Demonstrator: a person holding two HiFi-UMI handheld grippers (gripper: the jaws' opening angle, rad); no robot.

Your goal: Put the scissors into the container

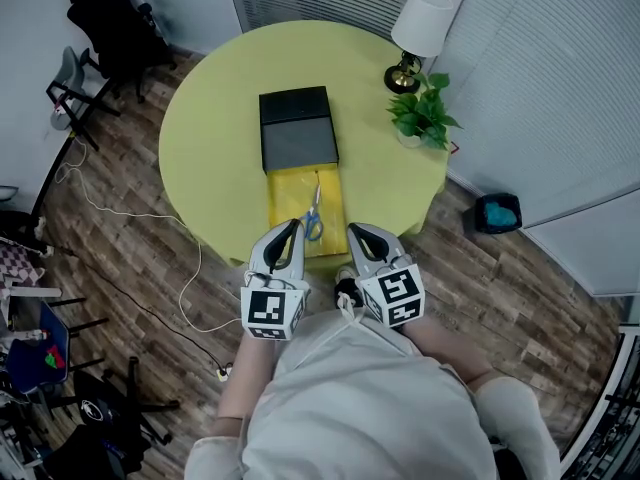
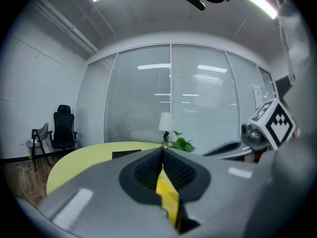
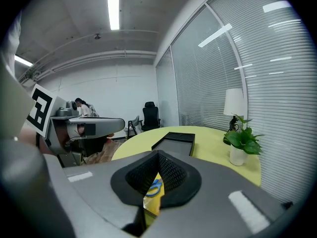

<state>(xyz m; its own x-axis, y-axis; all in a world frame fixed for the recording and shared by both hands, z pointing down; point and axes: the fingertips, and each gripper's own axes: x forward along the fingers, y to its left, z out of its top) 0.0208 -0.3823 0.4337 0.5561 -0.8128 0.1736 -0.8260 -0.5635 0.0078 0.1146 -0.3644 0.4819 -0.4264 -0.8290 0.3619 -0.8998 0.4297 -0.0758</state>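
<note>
Closed, empty left gripper [image 1: 294,226] and right gripper [image 1: 353,229] flank scissors [image 1: 313,214] at near table [image 1: 210,138] edge.

The left hand-held gripper [image 1: 292,228] covers the near-left corner of the yellow container [image 1: 285,193]. Looking along the right hand-held gripper [image 3: 158,155], its own body blocks the near worktop [image 3: 213,143], so only part of the blue handle of the scissors [image 3: 155,186] and a yellow sliver show.

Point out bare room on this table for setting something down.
Widest: left side of the table, between rim and black box. Narrower: right of the box, short of the plant and lamp. Crowded: the near edge, with yellow tray, scissors, left gripper and right gripper.
</note>
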